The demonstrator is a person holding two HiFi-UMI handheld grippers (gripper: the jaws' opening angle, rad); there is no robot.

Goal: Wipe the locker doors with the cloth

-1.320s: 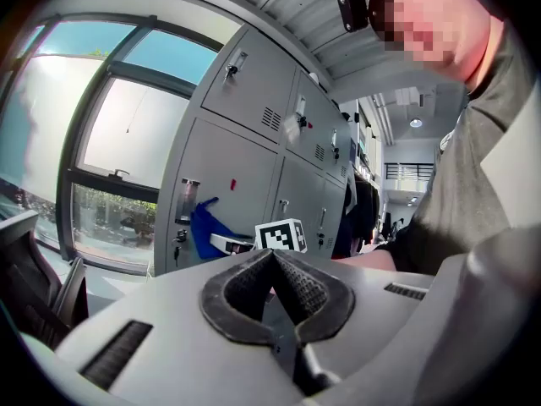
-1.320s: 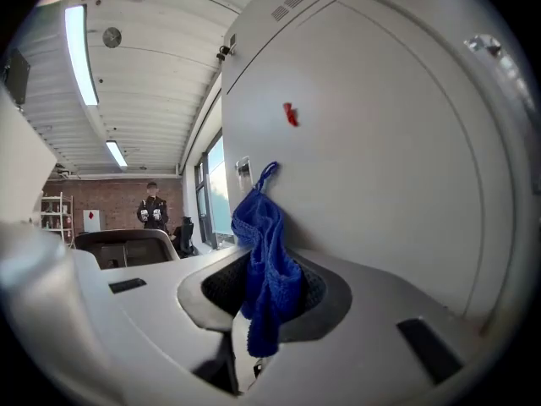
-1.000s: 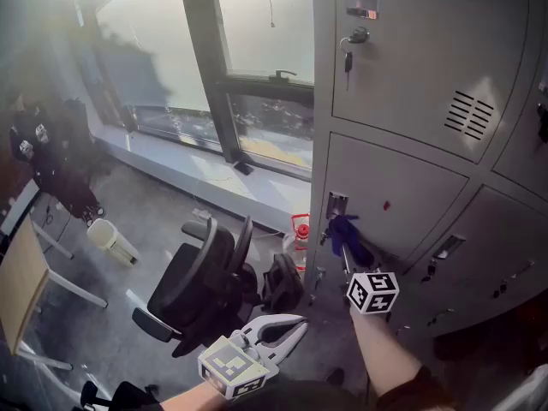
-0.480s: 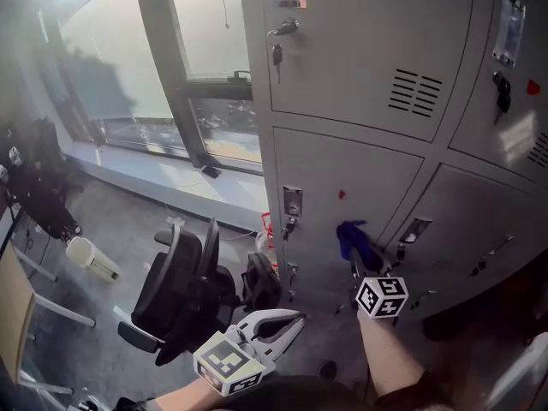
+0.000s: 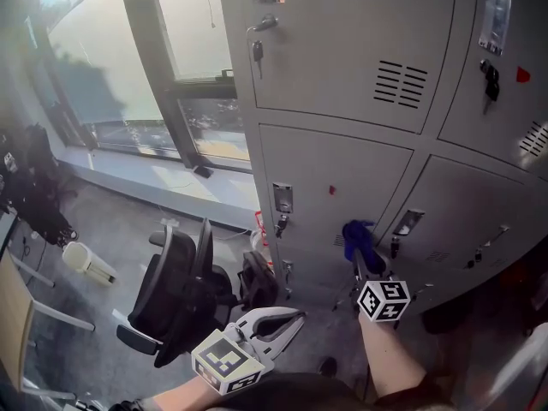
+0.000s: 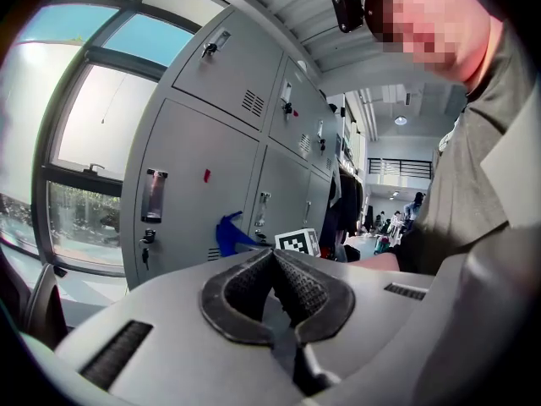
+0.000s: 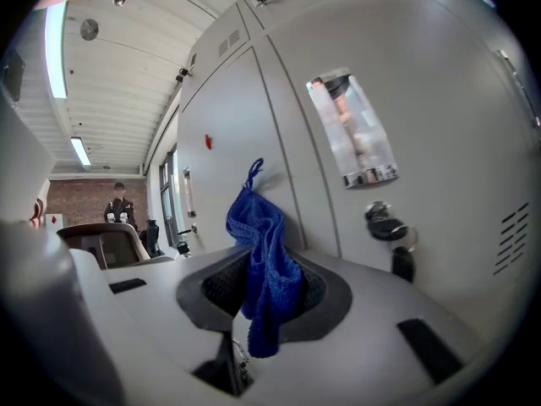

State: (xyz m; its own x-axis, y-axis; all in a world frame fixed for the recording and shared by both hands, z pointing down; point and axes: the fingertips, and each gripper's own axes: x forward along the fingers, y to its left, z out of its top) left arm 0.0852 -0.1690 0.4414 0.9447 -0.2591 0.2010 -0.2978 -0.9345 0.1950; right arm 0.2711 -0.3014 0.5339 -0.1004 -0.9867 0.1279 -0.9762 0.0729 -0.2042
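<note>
Grey locker doors (image 5: 342, 178) fill the upper right of the head view. A blue cloth (image 5: 358, 236) is pressed against the lower door, near the seam with the neighbouring door. My right gripper (image 5: 366, 262) is shut on it, and its marker cube sits just below. In the right gripper view the cloth (image 7: 262, 248) hangs pinched between the pads of the right gripper (image 7: 266, 288), close to the door (image 7: 245, 134). My left gripper (image 5: 294, 318) hangs low, away from the lockers, shut and holding nothing. In its own view the left gripper (image 6: 272, 257) has its pads touching, with the cloth (image 6: 226, 233) beyond.
A black office chair (image 5: 175, 291) and a black bag (image 5: 257, 279) stand on the floor left of the lockers. A large window (image 5: 171, 58) runs along the left. Keys (image 5: 256, 52) hang from a lock, and another lock with keys (image 7: 390, 227) is beside the cloth.
My right gripper has carried the cloth rightward across the lower door, from the latch at its left edge to its right side. The left gripper has barely moved.
</note>
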